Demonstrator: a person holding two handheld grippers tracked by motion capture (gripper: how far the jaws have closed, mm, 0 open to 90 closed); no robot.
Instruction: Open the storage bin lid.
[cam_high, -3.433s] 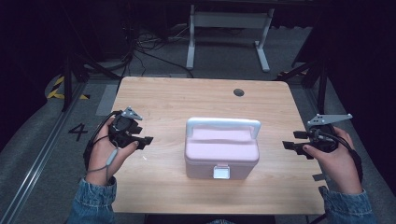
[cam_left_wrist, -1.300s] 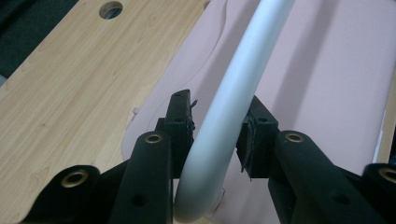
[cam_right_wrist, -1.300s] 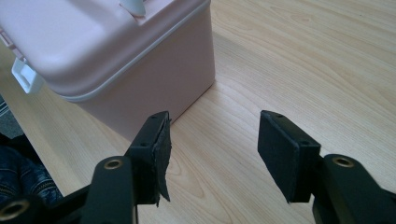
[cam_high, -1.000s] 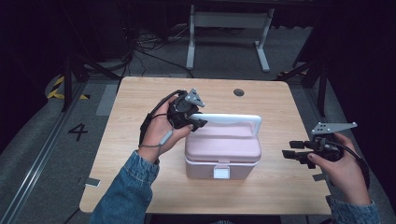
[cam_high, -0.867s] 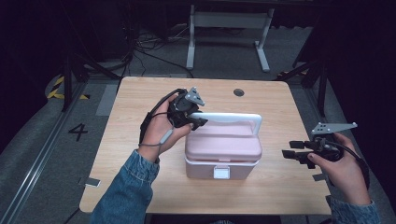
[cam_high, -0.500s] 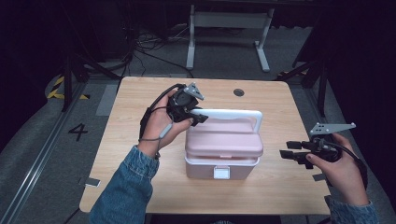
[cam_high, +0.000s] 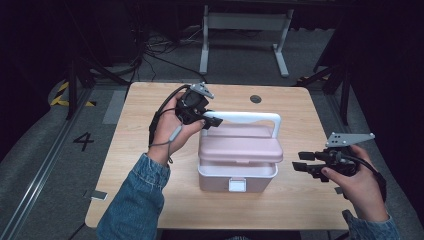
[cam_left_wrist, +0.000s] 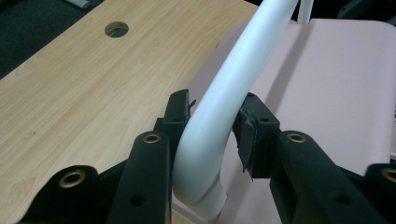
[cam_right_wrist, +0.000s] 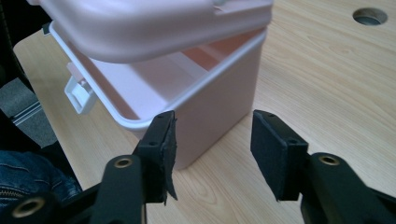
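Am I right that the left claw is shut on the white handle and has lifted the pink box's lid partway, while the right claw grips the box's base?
Not quite: the right claw is open and holds nothing; the right gripper view shows the base just ahead of its parted jaws. The rest is right: the left claw is shut on the white handle, and the lid is lifted partway.

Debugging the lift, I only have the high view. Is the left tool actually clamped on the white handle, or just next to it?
Observer: Clamped. In the left gripper view both pads press the white handle at its bend, one pad on each side; left tool.
Operator: Lid looks raised. Can you see inside?
Observer: Yes. The right gripper view looks under the lid into the pink box; the part of the interior it shows looks bare.
Operator: Right tool touching the box?
Observer: No. The right tool is open, with the box corner beyond its jaws.
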